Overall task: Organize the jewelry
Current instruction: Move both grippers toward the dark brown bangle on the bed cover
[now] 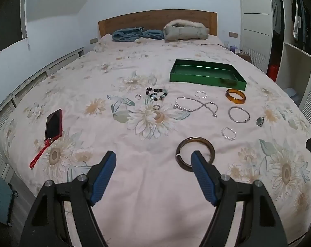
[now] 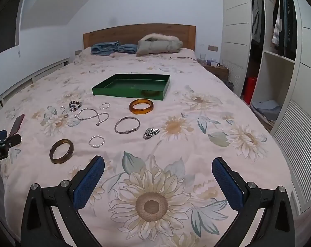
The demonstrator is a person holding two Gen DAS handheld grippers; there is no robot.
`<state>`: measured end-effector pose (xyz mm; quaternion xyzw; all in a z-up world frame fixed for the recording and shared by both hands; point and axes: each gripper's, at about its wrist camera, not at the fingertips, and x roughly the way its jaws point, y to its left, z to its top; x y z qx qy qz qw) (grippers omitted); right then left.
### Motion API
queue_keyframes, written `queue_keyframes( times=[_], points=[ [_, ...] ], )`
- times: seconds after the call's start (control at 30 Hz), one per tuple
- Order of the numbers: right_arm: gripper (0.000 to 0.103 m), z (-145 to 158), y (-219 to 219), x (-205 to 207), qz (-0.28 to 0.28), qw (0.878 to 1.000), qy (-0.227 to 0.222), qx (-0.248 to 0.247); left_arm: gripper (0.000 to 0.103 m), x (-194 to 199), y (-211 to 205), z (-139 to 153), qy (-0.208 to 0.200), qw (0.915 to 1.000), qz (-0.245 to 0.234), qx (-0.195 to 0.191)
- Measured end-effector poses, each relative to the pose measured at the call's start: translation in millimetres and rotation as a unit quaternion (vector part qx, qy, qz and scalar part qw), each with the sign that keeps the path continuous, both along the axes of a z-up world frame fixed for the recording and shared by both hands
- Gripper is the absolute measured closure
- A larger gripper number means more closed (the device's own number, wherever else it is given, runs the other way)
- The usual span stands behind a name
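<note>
L gripper [image 1: 153, 158] and R gripper [image 2: 158, 165] hover w/ fingers wide apart, nothing between. Dark bangle [image 1: 195, 154] lies just past L's tip; amber bangle [image 2: 141, 106], necklace [image 2: 92, 116] etc. lie loose on bedspread [image 2: 176, 148] near the green tray [image 2: 132, 87].

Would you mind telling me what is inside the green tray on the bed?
The green tray looks empty; its visible floor is bare. The near wall hides a strip of floor behind it, so something small there cannot be ruled out.

A floral-sheeted bed [image 2: 176, 78] carries a green tray [image 2: 132, 87]; bangles, bracelets, rings and a necklace [image 2: 92, 116] lie before it.
</note>
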<state>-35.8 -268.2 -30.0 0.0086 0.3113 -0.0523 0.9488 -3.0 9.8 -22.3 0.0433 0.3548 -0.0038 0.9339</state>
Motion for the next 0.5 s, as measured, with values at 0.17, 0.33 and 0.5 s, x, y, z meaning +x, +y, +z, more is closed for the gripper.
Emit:
queue_keyframes(
  times=[0.17,0.33,0.5],
  points=[
    [0.0,-3.3,-3.7,2.0,0.0,1.0,0.001,0.019,0.029,-0.1,0.0,-7.0,0.008,0.9998,-0.014,-0.009],
    [0.003,-8.2,-5.3,6.7,0.0,1.0,0.008,0.029,0.029,12.4,-3.8,-12.6,0.017,0.9995,-0.022,-0.011],
    [0.006,-11.4,-2.1,11.3,0.005,0.999,0.012,0.033,0.029,17.3,-3.3,-16.6,0.018,0.9995,-0.025,-0.012]
  ],
)
